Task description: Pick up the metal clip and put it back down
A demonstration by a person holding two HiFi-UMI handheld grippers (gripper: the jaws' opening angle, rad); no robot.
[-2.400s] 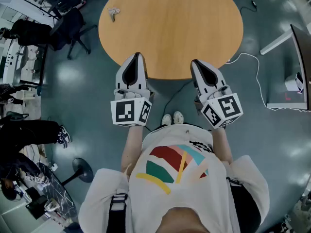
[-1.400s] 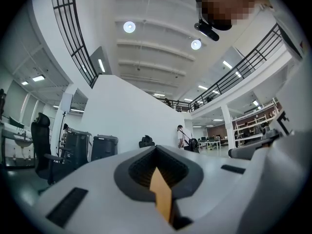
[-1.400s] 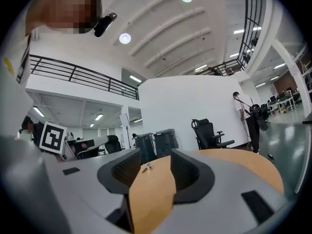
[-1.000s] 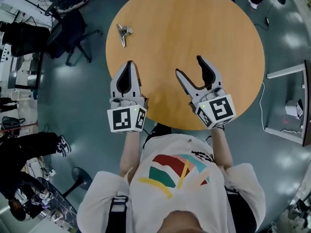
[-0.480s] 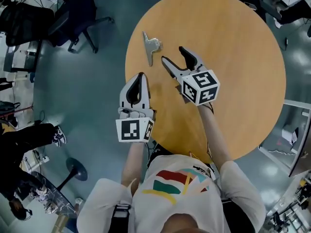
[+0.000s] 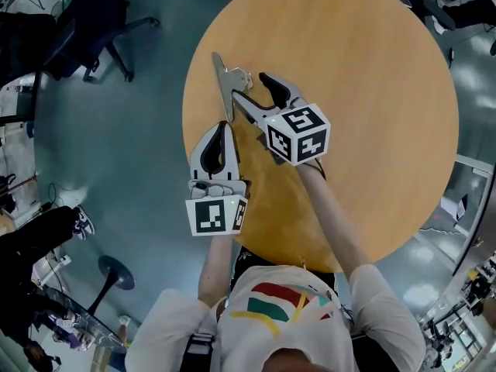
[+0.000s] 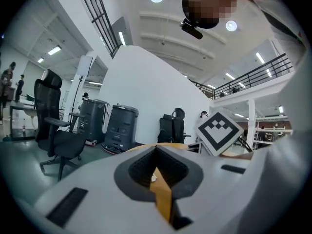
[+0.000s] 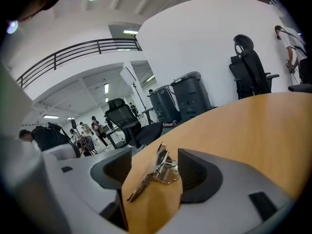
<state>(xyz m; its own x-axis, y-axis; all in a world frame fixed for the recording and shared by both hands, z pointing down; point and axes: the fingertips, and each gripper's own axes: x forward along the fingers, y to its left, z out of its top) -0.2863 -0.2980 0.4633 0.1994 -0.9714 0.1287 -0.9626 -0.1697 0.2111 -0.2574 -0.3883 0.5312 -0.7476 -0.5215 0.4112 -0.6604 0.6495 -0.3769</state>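
Observation:
The metal clip [image 6: 225,83] lies flat on the round wooden table [image 6: 356,91], near its left edge. My right gripper [image 6: 249,88] is open and low over the table, with one jaw on each side of the clip. In the right gripper view the clip [image 8: 163,171] rests on the wood between the two dark pads, and I cannot tell whether they touch it. My left gripper [image 6: 222,128] is shut and holds nothing; it hangs at the table's left edge, just short of the clip. Its closed jaws fill the bottom of the left gripper view, along with the right gripper's marker cube [image 7: 218,132].
Black office chairs [image 6: 93,14] stand on the floor left of the table. Two dark bins [image 7: 107,126] and another chair [image 7: 171,126] stand against a white wall. People stand far off in the hall [image 8: 92,130]. The table edge runs right beside the clip.
My right gripper has moved left across the table and now has its open jaws on either side of the clip. The left gripper has hardly moved.

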